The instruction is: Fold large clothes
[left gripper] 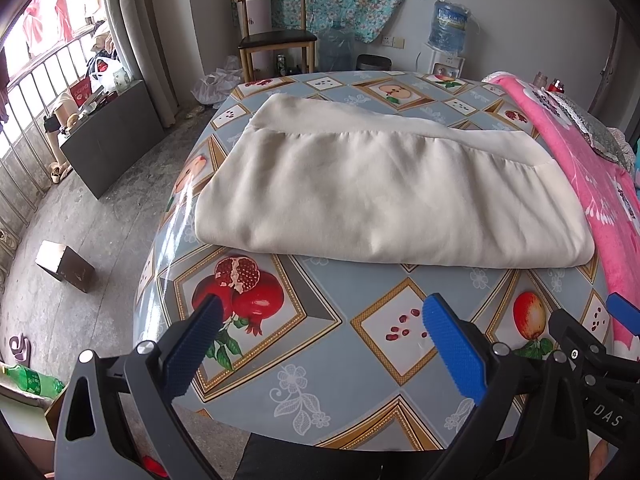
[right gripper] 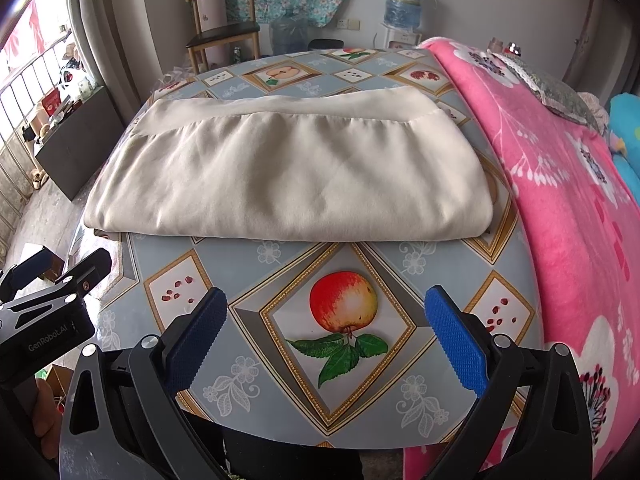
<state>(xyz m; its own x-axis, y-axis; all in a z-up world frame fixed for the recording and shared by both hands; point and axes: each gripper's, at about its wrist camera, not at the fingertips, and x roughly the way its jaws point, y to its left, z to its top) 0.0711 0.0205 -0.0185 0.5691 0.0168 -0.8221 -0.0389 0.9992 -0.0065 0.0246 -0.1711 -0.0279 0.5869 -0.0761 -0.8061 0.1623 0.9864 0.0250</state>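
the cream garment (left gripper: 384, 196) lies folded into a thick, wide rectangle on the fruit-patterned tablecloth (left gripper: 332, 344), its near edge a rounded fold and a stitched hem band running across its far side. soft wrinkles cross the top layer. its right end lies just beside the pink floral blanket (right gripper: 560, 208) that covers the table's right side. the left gripper (left gripper: 320, 340) hovers over the near part of the table with its blue fingers (left gripper: 452, 344) spread wide apart, holding nothing. the right gripper (right gripper: 326, 332) does the same over the printed apple (right gripper: 344, 300), fingers apart and empty. the garment sits beyond both pairs of fingertips, apart from them.
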